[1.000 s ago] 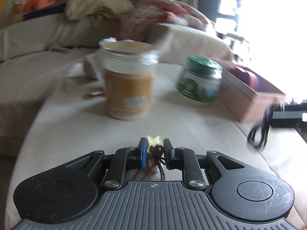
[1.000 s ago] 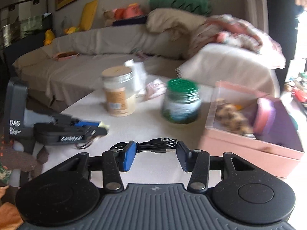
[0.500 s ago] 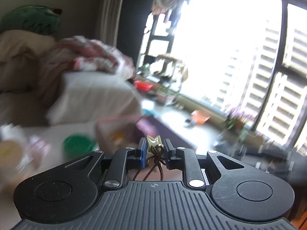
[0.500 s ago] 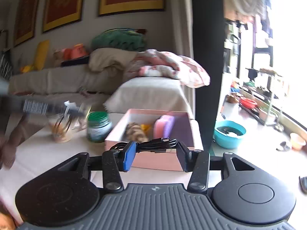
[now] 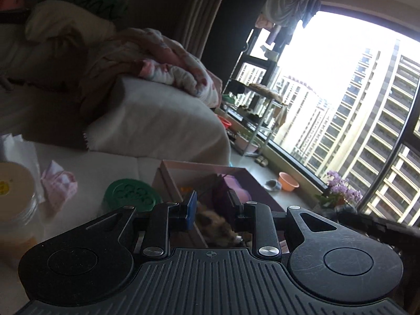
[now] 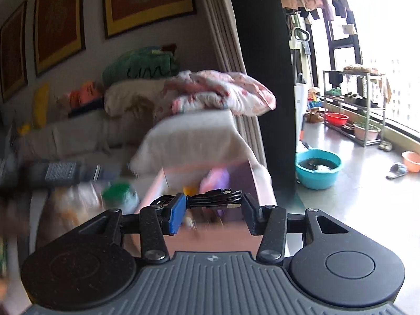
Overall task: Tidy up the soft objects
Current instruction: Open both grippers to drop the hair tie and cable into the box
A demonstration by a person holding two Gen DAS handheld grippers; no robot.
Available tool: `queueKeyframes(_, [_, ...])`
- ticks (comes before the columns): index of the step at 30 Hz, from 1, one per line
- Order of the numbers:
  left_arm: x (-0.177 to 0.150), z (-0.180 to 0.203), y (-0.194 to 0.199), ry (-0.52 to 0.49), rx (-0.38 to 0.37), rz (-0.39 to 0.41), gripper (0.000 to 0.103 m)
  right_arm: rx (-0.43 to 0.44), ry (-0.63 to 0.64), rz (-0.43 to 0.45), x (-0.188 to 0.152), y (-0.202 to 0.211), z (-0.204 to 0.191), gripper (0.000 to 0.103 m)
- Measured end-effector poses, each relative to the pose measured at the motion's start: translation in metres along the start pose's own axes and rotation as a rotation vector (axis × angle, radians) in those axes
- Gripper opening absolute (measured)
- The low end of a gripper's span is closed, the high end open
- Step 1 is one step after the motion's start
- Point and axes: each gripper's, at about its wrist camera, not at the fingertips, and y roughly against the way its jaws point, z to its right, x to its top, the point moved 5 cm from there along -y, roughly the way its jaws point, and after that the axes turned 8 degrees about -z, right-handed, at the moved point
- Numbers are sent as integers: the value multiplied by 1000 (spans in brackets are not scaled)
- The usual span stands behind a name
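Landmark: the pink box [image 5: 168, 183] on the cream-covered table [image 5: 110, 168].

Left gripper [image 5: 212, 207]: positioned above the box's open top, jaws opening. No object is pressed between the pads; through the gap a blurred brown, furry item [image 5: 210, 223] appears to lie inside the box, though the blur prevents a firm identification. A purple item [image 5: 236, 186] sits deeper in the box, toward its far side.

Right gripper [image 6: 212, 204]: clamped on a coiled black cable [image 6: 212, 199], which spans the gap from the blue pad to the black pad. The gripper hangs just before the box's near wall [image 6: 210, 239], with the cable above the rim.

Beside the box, on its left: a green-lidded jar [image 5: 131, 194], touching or nearly touching the box wall. Further left of the box: a crumpled pink cloth [image 5: 60, 183] and a cream-lidded jar [image 5: 15, 197]. Behind the box: a sofa arm [image 5: 157, 120] carrying a floral quilt [image 5: 168, 68].
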Motion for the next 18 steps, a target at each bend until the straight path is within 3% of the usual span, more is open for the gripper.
queueKeyframes(1, [-5, -4, 7, 3, -3, -1, 27, 8, -7, -6, 11, -12, -1, 58])
queueKeyframes(2, [-12, -7, 15, 1, -6, 0, 27, 14, -14, -32, 20, -24, -3, 77])
queueKeyframes(3, [-19, -11, 24, -5, -1, 2, 27, 12, -25, -70, 26, -38, -4, 81])
queueKeyframes(8, [-45, -54, 66, -4, 107, 2, 27, 32, -108, -186, 30, -69, -16, 81])
queueKeyframes(11, [-44, -85, 95, 10, 181, 31, 27, 56, -103, -178, 38, -62, -38, 81])
queueKeyframes(15, [-5, -122, 142, 74, 266, 140, 27, 82, -74, -117, 87, -57, -90, 81])
queueKeyframes(18, [52, -138, 172, 55, 364, 193, 27, 99, -50, -40, 146, -54, -139, 81])
